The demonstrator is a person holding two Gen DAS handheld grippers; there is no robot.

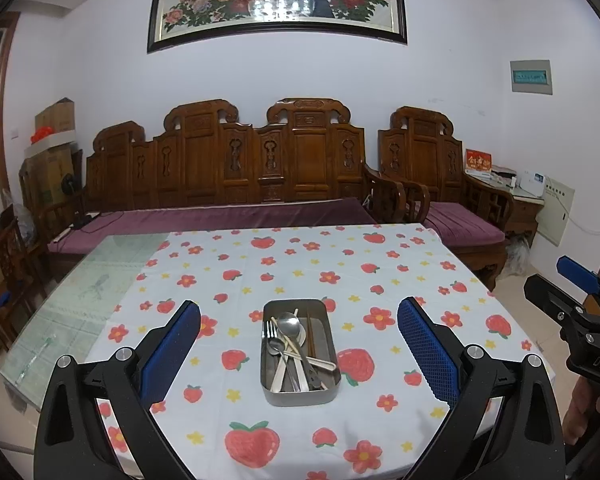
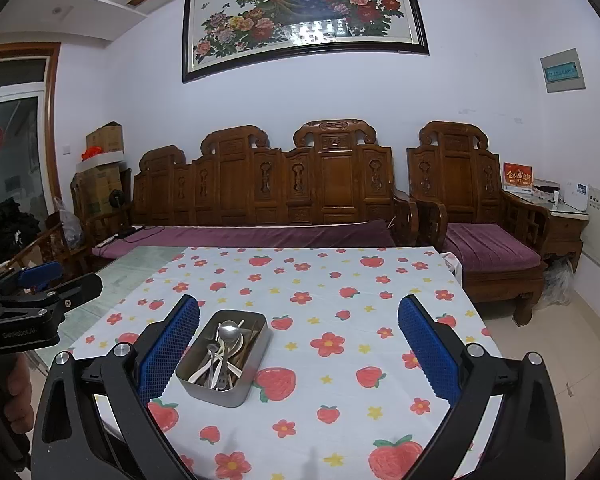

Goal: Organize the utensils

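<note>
Left gripper (image 2: 40,284) body: I read "GenRobot.AI".
Right gripper (image 1: 572,280) body: I read "DAS", rest cut off.
Red box (image 2: 518,178): gold characters, illegible to me.

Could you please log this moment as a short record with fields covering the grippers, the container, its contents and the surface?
left gripper: open, empty, above the table's near edge
right gripper: open, empty, beside the left one
container: metal tray, rectangular, standing on the cloth
contents: spoons, fork, chopsticks, piled loosely together
surface: strawberry-print tablecloth over part of a glass tabletop
task state: nothing grasped yet
</note>
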